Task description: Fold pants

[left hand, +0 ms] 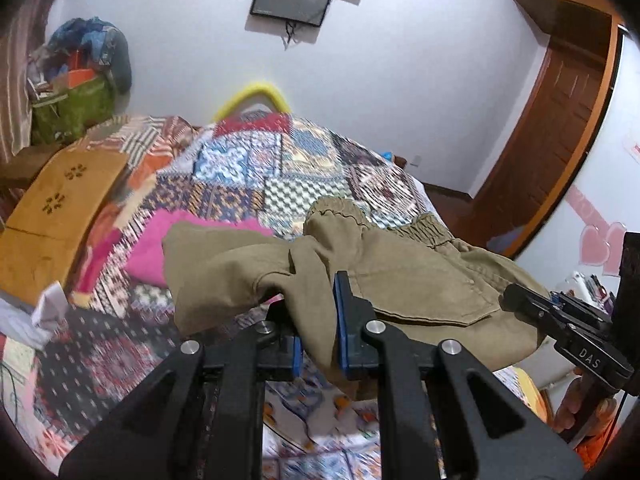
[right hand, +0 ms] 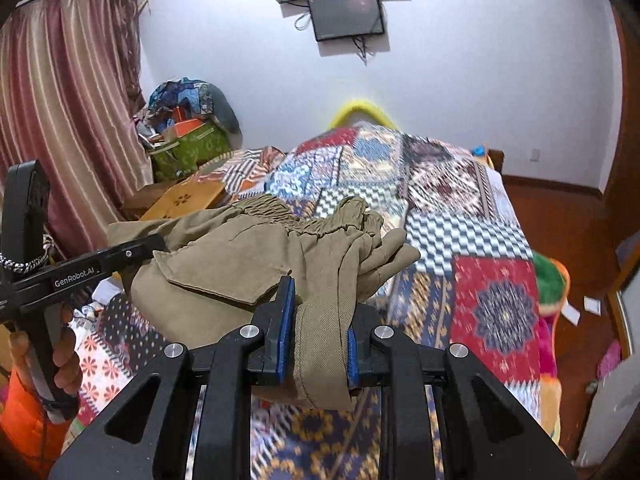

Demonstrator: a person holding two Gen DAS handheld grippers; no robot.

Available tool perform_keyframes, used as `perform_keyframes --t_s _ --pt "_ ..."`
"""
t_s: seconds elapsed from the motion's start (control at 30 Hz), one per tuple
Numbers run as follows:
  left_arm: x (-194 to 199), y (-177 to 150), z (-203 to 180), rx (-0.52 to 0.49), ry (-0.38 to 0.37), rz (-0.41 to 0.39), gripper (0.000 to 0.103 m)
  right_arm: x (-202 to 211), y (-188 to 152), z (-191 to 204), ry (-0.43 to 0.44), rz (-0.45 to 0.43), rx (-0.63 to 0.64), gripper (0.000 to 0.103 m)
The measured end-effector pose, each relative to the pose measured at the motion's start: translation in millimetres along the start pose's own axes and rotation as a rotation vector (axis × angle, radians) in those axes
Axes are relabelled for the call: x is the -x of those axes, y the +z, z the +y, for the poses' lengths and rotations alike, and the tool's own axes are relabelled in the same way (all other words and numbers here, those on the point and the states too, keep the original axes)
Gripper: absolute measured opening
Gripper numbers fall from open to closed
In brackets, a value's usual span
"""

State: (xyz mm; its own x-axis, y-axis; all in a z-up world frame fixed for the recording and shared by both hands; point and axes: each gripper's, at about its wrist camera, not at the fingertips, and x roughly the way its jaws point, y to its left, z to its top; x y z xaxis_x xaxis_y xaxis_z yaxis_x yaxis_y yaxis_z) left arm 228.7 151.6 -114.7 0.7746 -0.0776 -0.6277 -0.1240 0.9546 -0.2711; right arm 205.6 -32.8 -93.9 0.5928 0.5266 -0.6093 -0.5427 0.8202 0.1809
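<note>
The khaki pants (left hand: 400,276) hang bunched in the air above the bed (left hand: 248,168), carried between the two grippers and clear of the patchwork quilt (right hand: 472,240) that covers the bed. The elastic waistband lies on the far side of the bundle, toward the wall, and a flapped pocket faces up on the near side.

The left gripper (left hand: 318,344) has its jaws clamped on a gathered fold of the pants; the cloth fills the narrow gap between the blue pads and hangs below them. The right gripper (right hand: 316,344) likewise has its jaws clamped on a thick roll of the pants, with a hemmed edge showing beneath the pads. In the left wrist view the right gripper's body enters the pants from the right; in the right wrist view the left gripper's body enters from the left, with a hand (right hand: 66,356) around its handle and an orange sleeve below it.

A pink cloth (left hand: 160,248) lies on the bed beyond the left part of the pants. A tan wooden board (left hand: 60,208) rests at the left edge of the bed. A dark screen (right hand: 346,16) is mounted on the wall beyond the bed, and a striped curtain (right hand: 60,100) hangs left of the bed.
</note>
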Motion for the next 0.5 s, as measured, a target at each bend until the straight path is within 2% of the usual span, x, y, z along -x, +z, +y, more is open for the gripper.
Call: perform_keyframes --t_s 0.5 --pt "-54 64 99 0.033 0.107 -0.050 0.012 -97 58 46 0.027 -0.028 0.096 0.019"
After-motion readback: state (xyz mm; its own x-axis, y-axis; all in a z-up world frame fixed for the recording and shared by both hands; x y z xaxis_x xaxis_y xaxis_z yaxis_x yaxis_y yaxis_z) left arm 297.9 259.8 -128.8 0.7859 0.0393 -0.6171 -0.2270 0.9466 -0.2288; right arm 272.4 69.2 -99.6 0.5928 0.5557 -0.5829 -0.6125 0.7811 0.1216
